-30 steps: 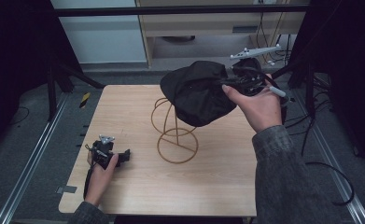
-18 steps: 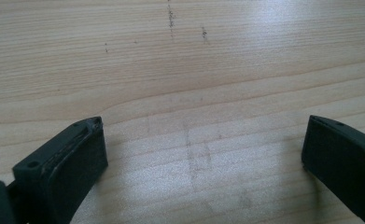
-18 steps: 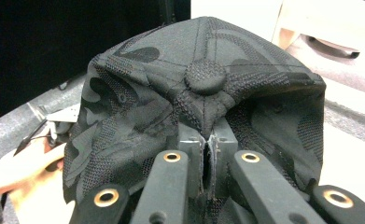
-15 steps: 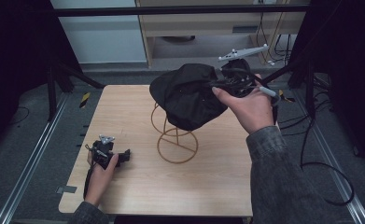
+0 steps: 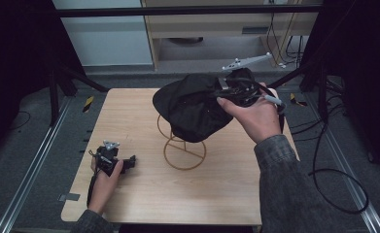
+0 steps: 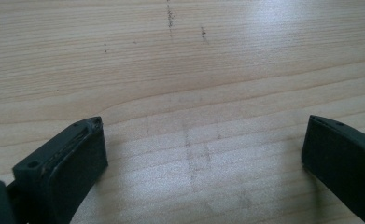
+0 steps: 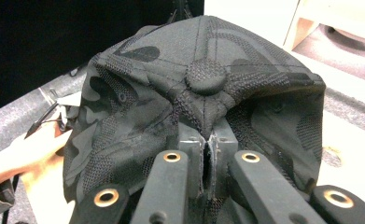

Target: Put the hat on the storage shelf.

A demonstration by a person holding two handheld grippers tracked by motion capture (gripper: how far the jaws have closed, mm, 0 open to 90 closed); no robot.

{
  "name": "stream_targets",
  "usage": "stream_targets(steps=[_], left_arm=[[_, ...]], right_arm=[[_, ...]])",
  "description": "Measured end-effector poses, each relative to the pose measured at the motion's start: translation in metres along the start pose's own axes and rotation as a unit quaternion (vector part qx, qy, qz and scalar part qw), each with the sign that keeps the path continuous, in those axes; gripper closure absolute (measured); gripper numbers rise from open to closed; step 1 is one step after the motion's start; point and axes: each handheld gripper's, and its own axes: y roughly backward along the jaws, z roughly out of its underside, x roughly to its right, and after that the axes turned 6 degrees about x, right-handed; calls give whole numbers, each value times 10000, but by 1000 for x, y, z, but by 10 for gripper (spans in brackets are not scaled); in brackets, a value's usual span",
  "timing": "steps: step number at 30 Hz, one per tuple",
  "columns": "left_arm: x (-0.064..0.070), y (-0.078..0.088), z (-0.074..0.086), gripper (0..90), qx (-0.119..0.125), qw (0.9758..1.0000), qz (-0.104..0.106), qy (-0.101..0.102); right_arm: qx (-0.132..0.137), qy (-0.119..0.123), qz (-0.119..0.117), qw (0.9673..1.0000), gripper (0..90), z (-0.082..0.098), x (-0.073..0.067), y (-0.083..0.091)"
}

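A black camouflage cap (image 5: 192,109) hangs in the air over a gold wire stand (image 5: 182,145) on the wooden table (image 5: 129,116). My right gripper (image 5: 225,92) is shut on the cap's crown fabric. In the right gripper view the jaws pinch a fold just below the top button, and the cap (image 7: 194,98) droops around them. My left gripper (image 5: 131,161) rests low at the table's front left, held in a hand. In the left gripper view my left gripper (image 6: 203,154) stands open, bare wood (image 6: 180,70) between its fingers (image 6: 68,168).
The table is ringed by dark frame posts and floor rails. A beige cabinet (image 5: 216,24) stands behind the table. Cables (image 5: 323,160) trail on the floor at the right. The wire stand's round base (image 5: 185,154) sits mid-table.
My right gripper has carried the cap leftward and slightly down, over the wire stand. The left gripper has stayed in place.
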Motion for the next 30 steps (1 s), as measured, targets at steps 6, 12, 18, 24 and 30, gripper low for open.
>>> stream_targets(steps=[6, 12, 18, 24, 30], left_arm=[[0, 0, 0, 0, -1, 10000, 2, -2], [0, 0, 0, 0, -2, 10000, 2, -3], [0, 0, 0, 0, -3, 10000, 5, -5], [0, 0, 0, 0, -2, 10000, 1, -9], [0, 0, 0, 0, -2, 10000, 5, -5]], right_arm=[[0, -52, -69, 10000, 868, 4, 0, -3], [-23, -97, -115, 9999, 868, 9, -1, -6], [-37, -148, -126, 9998, 867, 14, 0, -8], [-88, -206, -133, 9997, 866, 18, 1, -12], [-111, -174, -171, 9996, 866, 17, -2, -17]])
